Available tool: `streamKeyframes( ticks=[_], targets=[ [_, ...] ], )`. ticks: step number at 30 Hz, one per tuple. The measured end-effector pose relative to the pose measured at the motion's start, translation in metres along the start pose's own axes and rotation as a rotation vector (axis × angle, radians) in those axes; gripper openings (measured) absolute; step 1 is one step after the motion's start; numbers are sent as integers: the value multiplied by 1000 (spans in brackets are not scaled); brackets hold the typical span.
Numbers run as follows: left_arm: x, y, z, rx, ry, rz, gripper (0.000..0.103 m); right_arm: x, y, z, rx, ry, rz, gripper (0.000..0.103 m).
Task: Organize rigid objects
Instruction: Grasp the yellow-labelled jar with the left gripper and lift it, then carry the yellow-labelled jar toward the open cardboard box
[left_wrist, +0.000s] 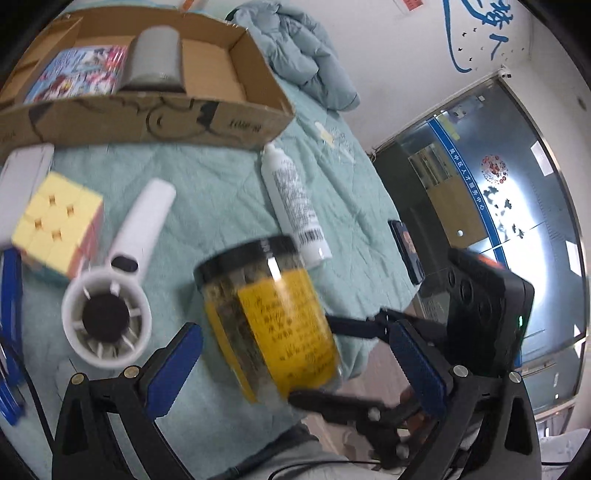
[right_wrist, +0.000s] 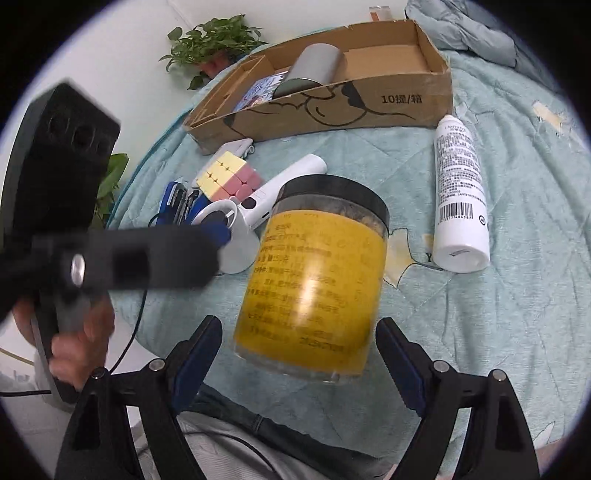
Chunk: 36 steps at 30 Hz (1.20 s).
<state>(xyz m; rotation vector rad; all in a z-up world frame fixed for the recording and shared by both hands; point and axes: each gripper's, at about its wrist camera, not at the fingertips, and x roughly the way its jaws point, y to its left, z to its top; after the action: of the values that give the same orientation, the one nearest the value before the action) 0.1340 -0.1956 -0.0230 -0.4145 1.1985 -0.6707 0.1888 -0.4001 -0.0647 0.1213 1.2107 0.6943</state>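
A clear jar with a yellow label and black lid (right_wrist: 314, 280) lies tilted on the teal quilt, lid end away from me. My right gripper (right_wrist: 299, 343) is open with its blue pads on either side of the jar's base, not touching. The jar also shows in the left wrist view (left_wrist: 273, 317). My left gripper (left_wrist: 299, 358) is open, its pads wide of the jar. A cardboard box (right_wrist: 369, 99) at the back holds a grey cylinder (right_wrist: 314, 70) and a colourful book (right_wrist: 258, 90).
On the quilt lie a white bottle (right_wrist: 460, 195), a white handheld fan (right_wrist: 258, 206), a pastel puzzle cube (right_wrist: 229, 177), blue pens (right_wrist: 181, 203) and a white flat case (left_wrist: 22, 184). A dark phone (left_wrist: 408, 251) lies by the bed's edge. A folded duvet (left_wrist: 303, 55) lies behind the box.
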Motion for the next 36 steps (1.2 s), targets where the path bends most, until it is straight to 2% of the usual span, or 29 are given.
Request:
streamKeyframes(
  ticks=[2, 5, 8, 9, 10, 12, 20, 26, 30, 36],
  targets=[
    [9, 5, -5, -34, 17, -10, 101, 6, -8, 6, 32, 22, -4, 86],
    [24, 8, -9, -59, 39, -19, 95, 22, -13, 13, 56, 67, 41, 87],
    [38, 14, -7, -79, 48, 25, 96, 38, -5, 15, 34, 97, 37, 89],
    [42, 19, -6, -93, 54, 22, 94, 42, -2, 14, 32, 102, 32, 89],
    [46, 24, -4, -114, 60, 13, 86, 47, -1, 13, 40, 110, 34, 89],
    [47, 35, -3, -112, 76, -3, 85, 58, 3, 12, 38, 124, 15, 88],
    [43, 36, -4, -76, 23, -28, 83, 62, 10, 8, 56, 46, -48, 87],
    [17, 26, -2, -40, -45, -31, 82, 53, 22, 19, 9, -1, -70, 87],
    [-14, 7, 19, 7, -108, 0, 82, 38, 36, 39, -34, -58, -62, 87],
    [-62, -28, 70, 118, -208, 27, 82, -3, 57, 91, -111, -201, -64, 87]
  ],
)
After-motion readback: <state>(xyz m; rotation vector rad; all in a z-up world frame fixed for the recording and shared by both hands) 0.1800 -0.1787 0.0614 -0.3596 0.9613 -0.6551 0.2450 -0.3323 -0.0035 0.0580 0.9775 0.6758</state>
